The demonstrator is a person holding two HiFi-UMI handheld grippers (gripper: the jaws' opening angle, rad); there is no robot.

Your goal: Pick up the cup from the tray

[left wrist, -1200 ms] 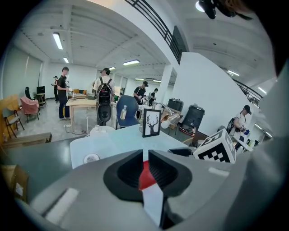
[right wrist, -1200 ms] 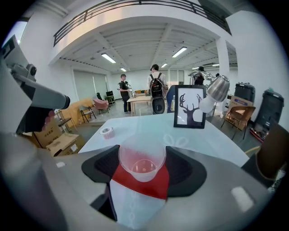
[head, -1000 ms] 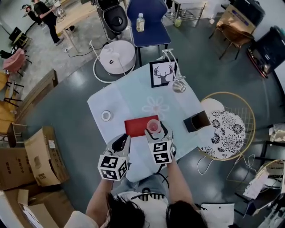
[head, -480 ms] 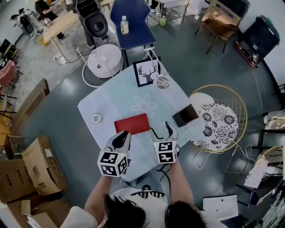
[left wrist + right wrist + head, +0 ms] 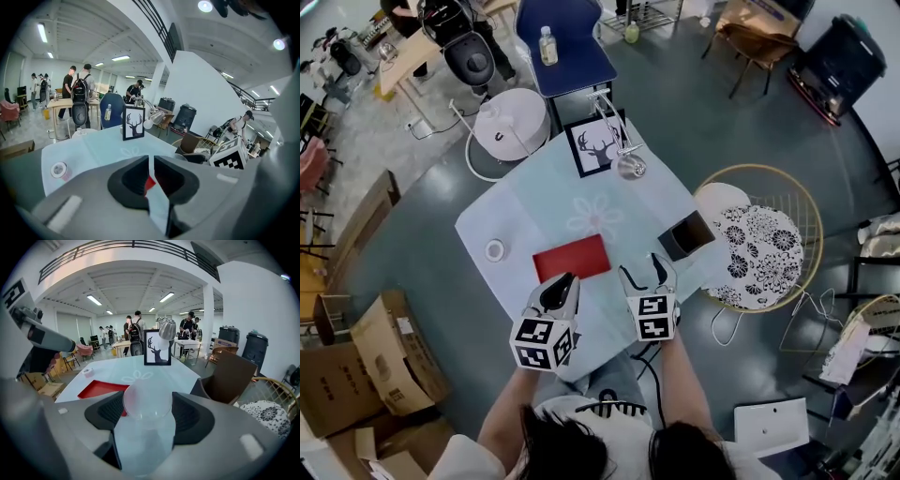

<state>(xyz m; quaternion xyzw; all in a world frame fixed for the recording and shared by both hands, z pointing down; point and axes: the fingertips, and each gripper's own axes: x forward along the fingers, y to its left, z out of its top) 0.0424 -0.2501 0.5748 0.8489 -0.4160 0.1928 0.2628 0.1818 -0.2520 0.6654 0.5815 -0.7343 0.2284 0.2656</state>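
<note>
The clear plastic cup (image 5: 146, 405) sits between the pads of my right gripper (image 5: 148, 414), which is shut on it, mouth facing forward. In the head view my right gripper (image 5: 645, 274) hovers over the table's near edge, right of the red tray (image 5: 572, 258); the cup is hard to make out there. The tray (image 5: 99, 389) lies flat and bare to the gripper's left. My left gripper (image 5: 560, 290) hangs just nearer than the tray's front edge. Its jaws (image 5: 151, 176) are shut on nothing, with only a thin slit showing tray and table.
A pale tablecloth (image 5: 525, 202) covers the table. On it stand a deer picture (image 5: 592, 145), a metal lamp (image 5: 628, 167), a tape roll (image 5: 495, 249) and a dark brown box (image 5: 686, 234). A wicker chair (image 5: 769, 244) is at the right, cardboard boxes (image 5: 384, 342) at the left.
My right gripper has carried the cup off the tray's right end, back and to the right. The left gripper has also drawn back a little from the tray.
</note>
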